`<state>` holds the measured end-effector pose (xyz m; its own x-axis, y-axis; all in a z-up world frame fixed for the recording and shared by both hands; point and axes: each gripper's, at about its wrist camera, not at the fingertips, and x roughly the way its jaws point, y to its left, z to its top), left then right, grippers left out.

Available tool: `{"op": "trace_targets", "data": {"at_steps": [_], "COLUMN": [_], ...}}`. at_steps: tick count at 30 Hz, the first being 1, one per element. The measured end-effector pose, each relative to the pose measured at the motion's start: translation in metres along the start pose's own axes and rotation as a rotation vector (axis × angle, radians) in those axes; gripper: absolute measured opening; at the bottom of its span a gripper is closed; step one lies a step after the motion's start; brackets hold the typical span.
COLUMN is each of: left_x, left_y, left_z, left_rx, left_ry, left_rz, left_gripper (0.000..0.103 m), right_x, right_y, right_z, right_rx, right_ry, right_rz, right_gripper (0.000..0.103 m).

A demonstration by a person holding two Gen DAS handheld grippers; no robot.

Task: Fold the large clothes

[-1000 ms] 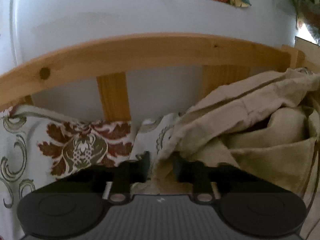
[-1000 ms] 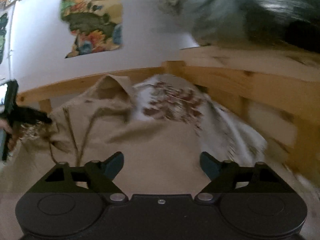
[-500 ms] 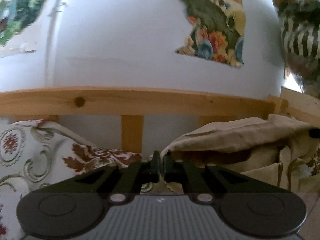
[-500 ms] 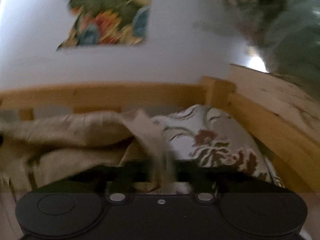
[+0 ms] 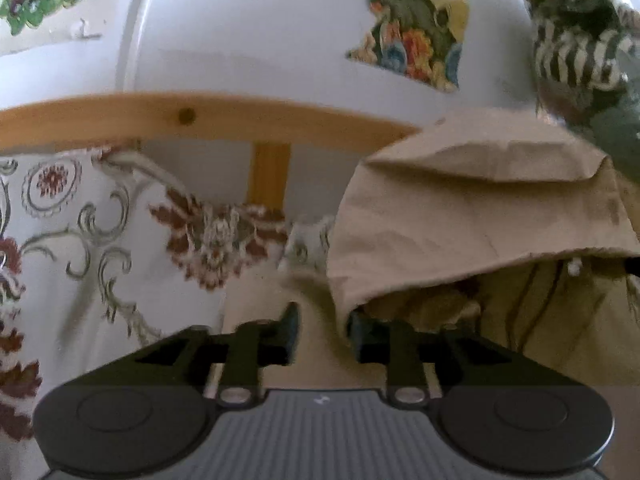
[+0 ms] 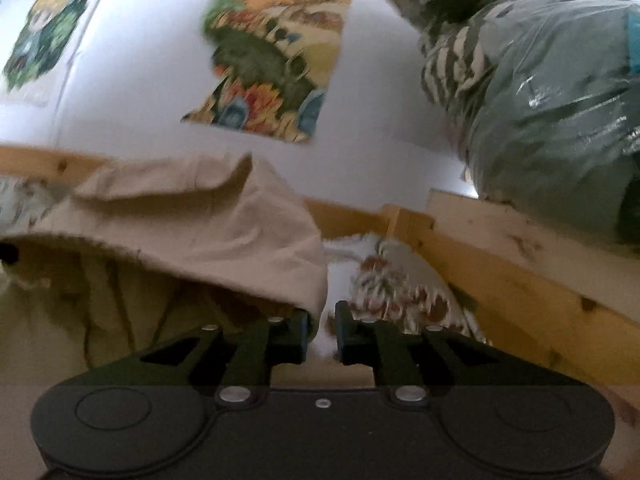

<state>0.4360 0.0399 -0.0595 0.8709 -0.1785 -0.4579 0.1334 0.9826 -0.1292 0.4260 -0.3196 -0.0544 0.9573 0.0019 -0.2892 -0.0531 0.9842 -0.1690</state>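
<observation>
A large beige garment (image 5: 460, 216) billows up over the bed, its underside in shadow. My left gripper (image 5: 322, 326) is open and its jaws are opening; the garment's lower left edge hangs against the inner side of the right finger (image 5: 360, 332), unpinched. In the right wrist view the same garment (image 6: 192, 216) fills the left half. My right gripper (image 6: 322, 326) shows a narrow gap and its jaws are opening. The garment's lower right corner drops onto the left finger (image 6: 298, 334), and light fabric shows through the gap.
A patterned white bedspread (image 5: 100, 240) (image 6: 400, 280) covers the bed. A wooden bed rail (image 5: 200, 118) (image 6: 500, 272) runs along the white wall and the right side. A plastic bag of clothes (image 6: 560, 120) sits on the right rail. Torn posters (image 6: 272, 52) hang on the wall.
Half a second ago both grippers were shut, the right one on the beige garment; now both have parted. Both views have swung sideways, and the garment has puffed up higher.
</observation>
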Motion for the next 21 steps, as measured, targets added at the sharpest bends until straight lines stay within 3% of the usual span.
{"op": "trace_targets", "data": {"at_steps": [4, 11, 16, 21], "left_x": [-0.007, -0.011, -0.01, -0.031], "left_y": [0.004, -0.003, -0.015, -0.002], "left_z": [-0.014, -0.028, -0.045, -0.054], "left_rx": [0.041, 0.201, 0.363, 0.411], "left_ry": [0.054, 0.129, 0.174, 0.199], "left_rz": [-0.002, 0.058, 0.156, 0.113], "left_gripper": [0.064, 0.078, 0.083, 0.095], "right_x": [0.005, 0.026, 0.019, 0.009], "right_y": [-0.003, -0.021, -0.022, -0.024], "right_z": [-0.014, -0.042, -0.051, -0.056], "right_rx": [0.037, 0.12, 0.078, 0.068], "right_ry": [0.082, 0.274, 0.288, 0.298], "right_rz": [-0.034, -0.085, -0.085, -0.08], "right_gripper": [0.029, 0.034, 0.042, 0.046]}}
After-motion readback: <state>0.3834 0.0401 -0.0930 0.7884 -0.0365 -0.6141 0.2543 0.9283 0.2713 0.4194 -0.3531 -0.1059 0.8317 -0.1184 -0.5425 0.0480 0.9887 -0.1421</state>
